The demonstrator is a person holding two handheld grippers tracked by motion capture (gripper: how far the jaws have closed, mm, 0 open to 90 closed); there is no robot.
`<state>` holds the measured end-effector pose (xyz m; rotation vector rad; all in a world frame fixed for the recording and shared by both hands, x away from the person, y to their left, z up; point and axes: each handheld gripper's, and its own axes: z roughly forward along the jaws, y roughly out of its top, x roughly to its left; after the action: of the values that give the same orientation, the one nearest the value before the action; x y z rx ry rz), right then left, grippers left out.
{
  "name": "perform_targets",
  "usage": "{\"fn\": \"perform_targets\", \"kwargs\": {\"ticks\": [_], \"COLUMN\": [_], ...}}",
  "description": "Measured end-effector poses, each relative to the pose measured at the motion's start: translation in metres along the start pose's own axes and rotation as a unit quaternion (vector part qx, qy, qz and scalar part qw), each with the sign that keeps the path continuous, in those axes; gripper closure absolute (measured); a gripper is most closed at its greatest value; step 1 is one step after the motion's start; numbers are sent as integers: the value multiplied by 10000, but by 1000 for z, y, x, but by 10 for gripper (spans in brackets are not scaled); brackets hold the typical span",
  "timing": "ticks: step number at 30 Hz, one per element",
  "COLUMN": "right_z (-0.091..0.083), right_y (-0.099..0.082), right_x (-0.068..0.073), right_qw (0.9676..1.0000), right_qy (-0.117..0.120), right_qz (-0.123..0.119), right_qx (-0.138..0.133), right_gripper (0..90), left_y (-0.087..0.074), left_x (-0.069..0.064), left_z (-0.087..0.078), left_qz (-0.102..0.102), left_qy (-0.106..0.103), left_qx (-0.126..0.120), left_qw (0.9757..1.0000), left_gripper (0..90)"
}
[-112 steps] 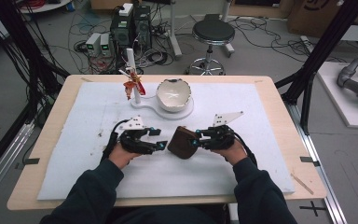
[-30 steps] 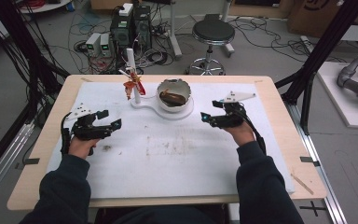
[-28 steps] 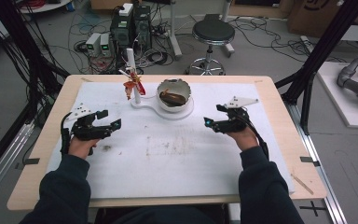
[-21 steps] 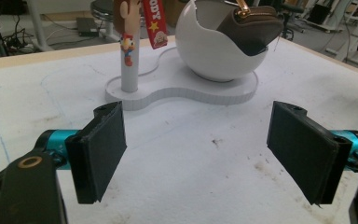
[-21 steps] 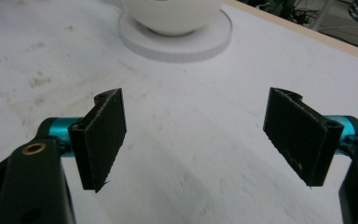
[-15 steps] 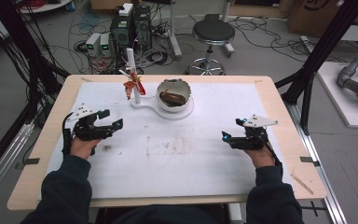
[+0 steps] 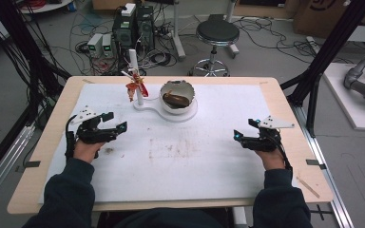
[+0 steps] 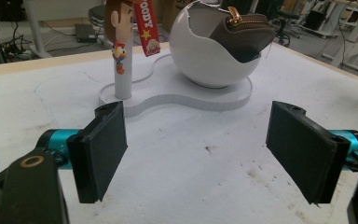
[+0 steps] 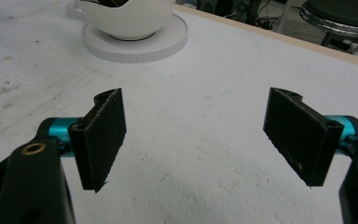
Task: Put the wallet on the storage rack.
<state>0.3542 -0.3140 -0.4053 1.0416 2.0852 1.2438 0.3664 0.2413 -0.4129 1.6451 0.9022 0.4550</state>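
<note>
Left tongs (image 7: 116,124) spread wide over the white surface (image 7: 190,156), holding nothing. Right tongs (image 7: 244,131) spread wide too, well apart on the other side, also empty. Brown zip pouch (image 8: 242,35) inside the white bowl (image 8: 205,56), partly hidden by the rim. Beside it a post (image 8: 122,70) with a little figure, top cut off in the left gripper view. Bowl top cut off in the right gripper view.

Wide open stretch of white mat (image 7: 190,161) across the middle of the table (image 7: 52,142), only obstacles sit at the far edge, white bowl (image 7: 178,97) on its flat base (image 7: 171,114) plus the upright post (image 7: 135,76) beside it, both grippers well apart from those.
</note>
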Motion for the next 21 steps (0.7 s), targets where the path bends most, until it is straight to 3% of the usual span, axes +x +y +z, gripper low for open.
{"fn": "perform_targets", "kwargs": {"ticks": [9,21], "right_z": [2,5], "right_y": [2,2], "right_x": [5,5], "right_qw": [10000,10000], "right_qy": [-3,8], "right_qz": [-15,1], "right_qx": [13,90], "right_gripper": [214,214], "left_y": [-2,-4], "left_x": [-1,0], "left_z": [-4,-3], "left_qz": [-17,-35], "left_qy": [35,58], "left_qx": [-91,-15], "left_qw": [10000,10000], "left_gripper": [208,210]}}
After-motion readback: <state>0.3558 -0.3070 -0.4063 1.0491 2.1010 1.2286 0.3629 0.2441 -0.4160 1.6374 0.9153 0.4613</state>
